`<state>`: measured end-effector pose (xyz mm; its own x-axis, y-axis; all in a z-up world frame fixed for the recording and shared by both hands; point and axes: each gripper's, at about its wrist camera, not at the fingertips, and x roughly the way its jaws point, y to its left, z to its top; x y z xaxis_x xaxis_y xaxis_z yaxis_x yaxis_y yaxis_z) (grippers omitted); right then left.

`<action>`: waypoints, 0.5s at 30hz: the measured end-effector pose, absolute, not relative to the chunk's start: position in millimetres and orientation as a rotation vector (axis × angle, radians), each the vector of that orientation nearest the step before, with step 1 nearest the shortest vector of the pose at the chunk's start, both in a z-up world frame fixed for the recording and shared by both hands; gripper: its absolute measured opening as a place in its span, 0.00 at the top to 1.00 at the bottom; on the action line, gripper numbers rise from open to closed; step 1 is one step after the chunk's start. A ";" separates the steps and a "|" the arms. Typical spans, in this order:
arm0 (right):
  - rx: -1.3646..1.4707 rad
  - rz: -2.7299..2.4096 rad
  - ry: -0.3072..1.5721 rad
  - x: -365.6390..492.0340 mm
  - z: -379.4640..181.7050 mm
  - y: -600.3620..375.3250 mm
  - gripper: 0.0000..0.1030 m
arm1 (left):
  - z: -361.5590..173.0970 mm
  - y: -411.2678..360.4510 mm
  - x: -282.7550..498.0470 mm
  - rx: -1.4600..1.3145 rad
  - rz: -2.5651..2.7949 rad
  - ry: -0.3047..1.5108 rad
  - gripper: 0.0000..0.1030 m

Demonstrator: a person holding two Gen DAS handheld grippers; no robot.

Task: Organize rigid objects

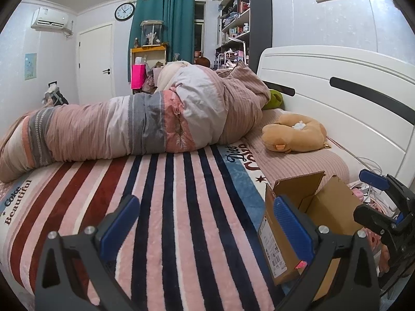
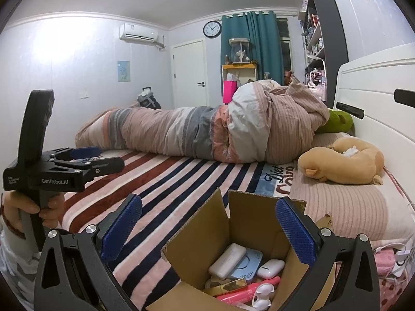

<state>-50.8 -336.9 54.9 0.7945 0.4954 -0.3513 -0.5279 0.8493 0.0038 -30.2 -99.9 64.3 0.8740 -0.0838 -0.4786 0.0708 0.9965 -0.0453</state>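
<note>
An open cardboard box (image 2: 243, 223) stands on the striped blanket (image 2: 166, 181). In the right wrist view it holds a white case (image 2: 227, 259), a white earbud case (image 2: 270, 268), a light blue device (image 2: 249, 267), a pink object (image 2: 246, 290) and a gold item (image 2: 228, 286). My right gripper (image 2: 208, 230) is open and empty, just above the box. My left gripper (image 1: 205, 229) is open and empty over the blanket, left of the box (image 1: 306, 212). The left gripper also shows in the right wrist view (image 2: 101, 156), and the right one in the left wrist view (image 1: 378, 178).
A rolled duvet (image 1: 145, 124) lies across the bed. A tan plush toy (image 1: 295, 133) and a green plush (image 1: 275, 98) lie by the white headboard (image 1: 337, 83). Pink items and white cables (image 2: 389, 259) sit at the bed's right edge.
</note>
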 end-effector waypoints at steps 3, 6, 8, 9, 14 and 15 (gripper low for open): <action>-0.093 0.552 0.352 -50.9 54.7 -337.0 0.00 | 64.1 -99.4 -31.5 -0.026 -0.078 0.501 0.01; -0.095 0.552 0.351 -51.0 55.0 -336.7 0.00 | 64.2 -99.3 -31.5 -0.026 -0.079 0.499 0.01; -0.094 0.550 0.351 -51.2 55.0 -336.4 0.00 | 63.9 -99.8 -32.6 -0.023 -0.076 0.498 0.01; -0.094 0.551 0.351 -51.1 55.0 -336.6 0.00 | 63.8 -100.1 -33.4 -0.022 -0.075 0.497 0.01; -0.090 0.546 0.354 -52.0 53.4 -338.5 0.00 | 63.5 -100.3 -35.5 -0.023 -0.073 0.499 0.01; -0.088 0.546 0.355 -52.2 53.1 -339.2 0.00 | 63.4 -100.2 -35.7 -0.026 -0.073 0.502 0.01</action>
<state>-52.2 -339.2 53.1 0.7954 0.4925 -0.3533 -0.5227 0.8525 0.0116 -35.7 -100.2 63.4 0.8742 -0.0768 -0.4794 0.0638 0.9970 -0.0433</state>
